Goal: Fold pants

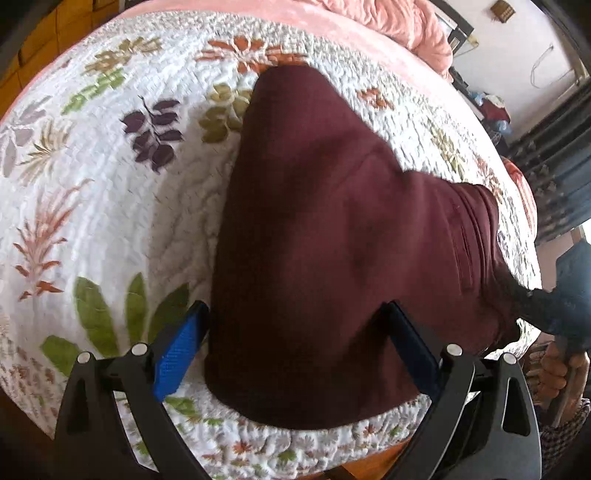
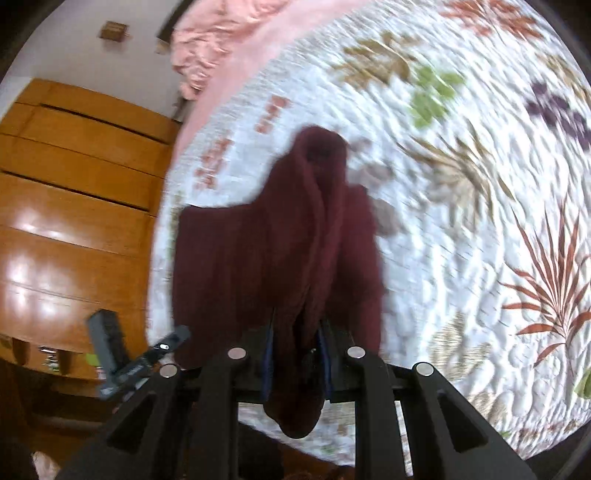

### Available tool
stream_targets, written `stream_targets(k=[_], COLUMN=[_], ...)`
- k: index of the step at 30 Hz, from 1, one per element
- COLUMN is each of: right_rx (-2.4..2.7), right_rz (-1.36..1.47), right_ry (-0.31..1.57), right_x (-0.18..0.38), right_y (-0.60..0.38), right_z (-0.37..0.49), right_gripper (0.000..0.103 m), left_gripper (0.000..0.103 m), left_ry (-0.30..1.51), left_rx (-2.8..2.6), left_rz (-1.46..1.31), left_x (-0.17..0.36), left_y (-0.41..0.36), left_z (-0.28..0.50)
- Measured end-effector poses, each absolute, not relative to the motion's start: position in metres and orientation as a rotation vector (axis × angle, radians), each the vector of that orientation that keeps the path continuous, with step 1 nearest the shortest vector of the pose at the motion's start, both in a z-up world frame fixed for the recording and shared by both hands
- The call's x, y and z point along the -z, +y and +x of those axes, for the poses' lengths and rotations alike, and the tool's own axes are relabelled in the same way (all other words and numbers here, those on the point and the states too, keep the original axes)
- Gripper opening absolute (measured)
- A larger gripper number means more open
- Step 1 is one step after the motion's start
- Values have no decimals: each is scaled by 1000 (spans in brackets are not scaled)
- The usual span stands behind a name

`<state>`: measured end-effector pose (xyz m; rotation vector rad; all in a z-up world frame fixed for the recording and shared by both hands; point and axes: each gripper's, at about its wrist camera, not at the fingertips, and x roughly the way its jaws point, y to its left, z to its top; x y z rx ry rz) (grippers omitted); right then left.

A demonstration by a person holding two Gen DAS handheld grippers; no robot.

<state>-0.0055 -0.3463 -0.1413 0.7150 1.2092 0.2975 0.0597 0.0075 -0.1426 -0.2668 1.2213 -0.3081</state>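
Dark maroon pants lie lengthwise on the floral quilt, one end reaching the near bed edge. My left gripper stands open wide over that near end, its blue pad beside the cloth's left edge and not pressing on it. In the right wrist view the pants hang in bunched folds from my right gripper, which is shut on a gathered fold of the fabric. The left wrist view shows that right gripper at the far right, pulling a corner of the pants off the bed's side, with a hand below it.
The white quilt with leaf prints covers the bed; a pink blanket is heaped at the far end. Wooden cabinets stand beside the bed. A grey-black device shows at the lower left of the right wrist view.
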Motion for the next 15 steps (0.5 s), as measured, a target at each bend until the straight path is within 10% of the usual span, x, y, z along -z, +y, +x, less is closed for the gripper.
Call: stream_targets(k=[15], right_rx=[-264], right_rz=[536], right_ry=[1094], right_x=[83], right_y=[-346], right_z=[48], right_gripper=[59], left_gripper=[97], left_ry=[1151], left_rx=[298], left_rz=[-231], left_x=[104], left_y=[-3], left_z=[91])
